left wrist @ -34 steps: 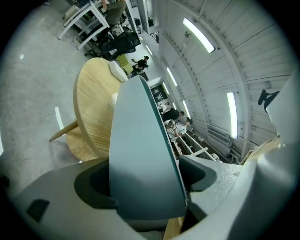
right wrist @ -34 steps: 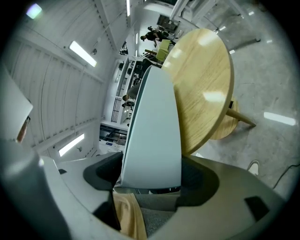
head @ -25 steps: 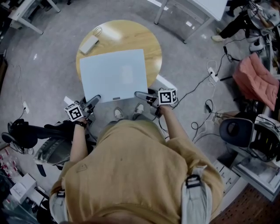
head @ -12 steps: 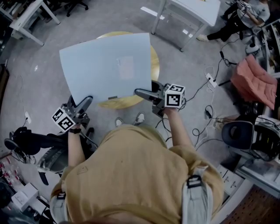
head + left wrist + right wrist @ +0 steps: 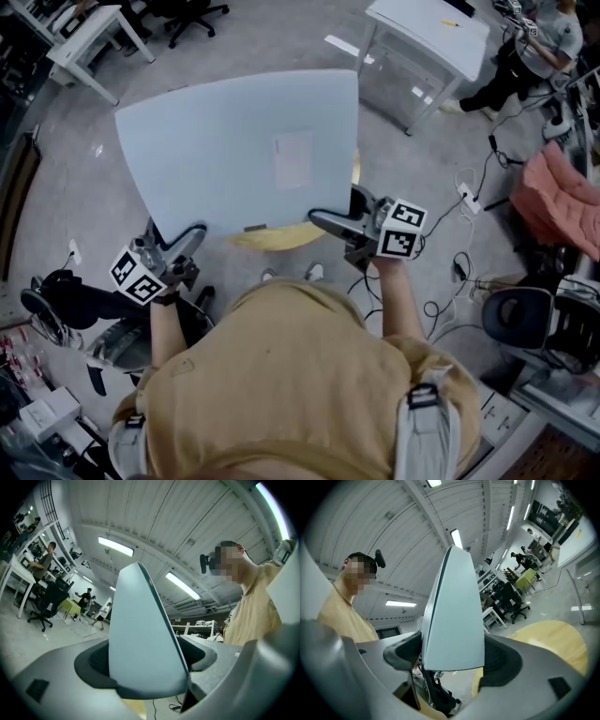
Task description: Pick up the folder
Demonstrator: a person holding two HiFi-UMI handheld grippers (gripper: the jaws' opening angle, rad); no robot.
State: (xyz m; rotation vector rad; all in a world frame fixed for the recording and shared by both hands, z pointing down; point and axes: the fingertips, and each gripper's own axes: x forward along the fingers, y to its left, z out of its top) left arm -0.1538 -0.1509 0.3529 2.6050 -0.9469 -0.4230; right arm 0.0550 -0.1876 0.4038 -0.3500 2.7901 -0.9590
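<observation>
The pale blue folder (image 5: 234, 155) is lifted off the round wooden table (image 5: 281, 236) and held up toward my head, with a small label near its middle. My left gripper (image 5: 192, 232) is shut on the folder's near left corner. My right gripper (image 5: 323, 221) is shut on its near right corner. Seen from the left gripper view, the folder (image 5: 140, 639) stands edge-on between the dark pads. In the right gripper view the folder (image 5: 454, 620) is likewise clamped, with the yellow table (image 5: 548, 644) below.
A white desk (image 5: 427, 42) stands at the back right, another white desk (image 5: 89, 33) at the back left. Cables (image 5: 469, 197) trail over the grey floor on the right, near a pink cushion (image 5: 567, 202). A dark chair (image 5: 66, 300) sits at my left.
Both grippers have raised the folder from flat on the table up toward the head camera, so it now covers most of the tabletop in view.
</observation>
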